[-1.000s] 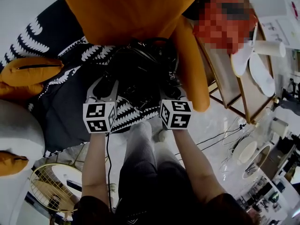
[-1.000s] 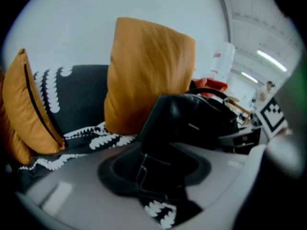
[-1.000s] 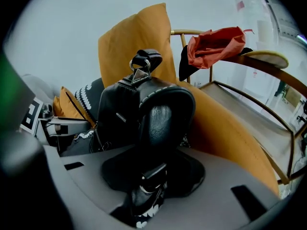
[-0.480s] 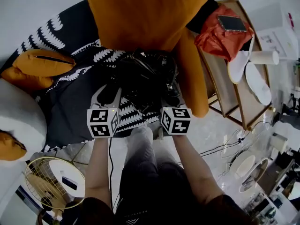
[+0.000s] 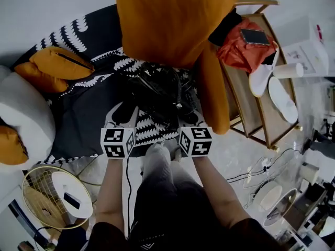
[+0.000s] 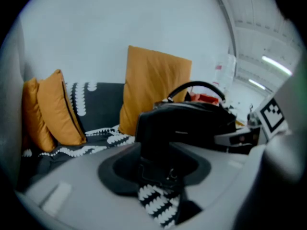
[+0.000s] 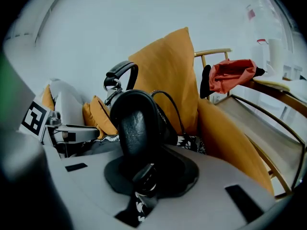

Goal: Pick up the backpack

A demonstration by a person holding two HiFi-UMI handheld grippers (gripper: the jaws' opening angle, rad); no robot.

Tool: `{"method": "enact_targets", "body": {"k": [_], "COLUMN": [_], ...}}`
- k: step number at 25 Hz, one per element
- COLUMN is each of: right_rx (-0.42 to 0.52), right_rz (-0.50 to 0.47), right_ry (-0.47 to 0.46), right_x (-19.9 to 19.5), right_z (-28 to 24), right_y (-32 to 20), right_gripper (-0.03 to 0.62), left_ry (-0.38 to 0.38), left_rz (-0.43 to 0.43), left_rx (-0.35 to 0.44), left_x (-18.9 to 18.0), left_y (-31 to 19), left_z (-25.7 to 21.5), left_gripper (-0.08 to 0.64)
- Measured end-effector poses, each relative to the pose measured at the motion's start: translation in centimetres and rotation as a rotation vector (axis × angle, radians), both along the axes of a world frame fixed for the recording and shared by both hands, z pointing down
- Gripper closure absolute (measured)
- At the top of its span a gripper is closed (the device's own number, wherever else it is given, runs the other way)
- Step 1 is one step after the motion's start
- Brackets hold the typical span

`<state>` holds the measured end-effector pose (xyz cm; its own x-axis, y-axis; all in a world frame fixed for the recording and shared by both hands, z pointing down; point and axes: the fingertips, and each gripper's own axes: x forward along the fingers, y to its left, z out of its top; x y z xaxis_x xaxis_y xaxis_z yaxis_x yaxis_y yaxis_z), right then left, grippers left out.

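Observation:
The black backpack lies on the patterned black-and-white throw of a sofa, in front of a big orange cushion. My left gripper is shut on the bag's left side; in the left gripper view black fabric fills the jaws, with the carry handle arching above. My right gripper holds a padded black strap between its jaws, which are closing on it. The two marker cubes sit side by side near my knees.
Orange cushions and a white cushion lie at the left. To the right, a wooden side table carries a red cloth, a phone and white slippers. A round wire table stands lower left.
Both grippers have risen a little and drawn toward me with the backpack between them. More of the left cushions and the wooden side table now shows.

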<state>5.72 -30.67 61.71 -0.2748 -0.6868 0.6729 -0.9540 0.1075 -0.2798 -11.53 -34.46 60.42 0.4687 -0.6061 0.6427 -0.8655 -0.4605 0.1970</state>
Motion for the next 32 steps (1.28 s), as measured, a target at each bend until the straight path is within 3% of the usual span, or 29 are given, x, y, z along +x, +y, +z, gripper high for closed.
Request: {"method": "enact_targets", "body": {"k": [17,26,32], "right_rx": [0.006,0.002,0.031], "right_rz": [-0.062,-0.097,-0.137], "right_ry": [0.042,0.008,-0.021], "right_x": [1.3,1.8,1.3], "right_z": [-5.9,-10.0,-13.0], "right_y": [5.7,8.5,9.8], "right_gripper": [0.549,0.549,0.549], "left_ry": [0.07,0.127,0.121], "left_rz": [-0.026,-0.043,-0.016], "left_rx": [0.055,0.047,0.07], "left_x": [0.0,0.6,1.5], "left_y": [6.3,9.2,10.9], "left_z": [-7.1,-10.0,-12.2], "left_gripper": [0.37,0.371,0.371]}}
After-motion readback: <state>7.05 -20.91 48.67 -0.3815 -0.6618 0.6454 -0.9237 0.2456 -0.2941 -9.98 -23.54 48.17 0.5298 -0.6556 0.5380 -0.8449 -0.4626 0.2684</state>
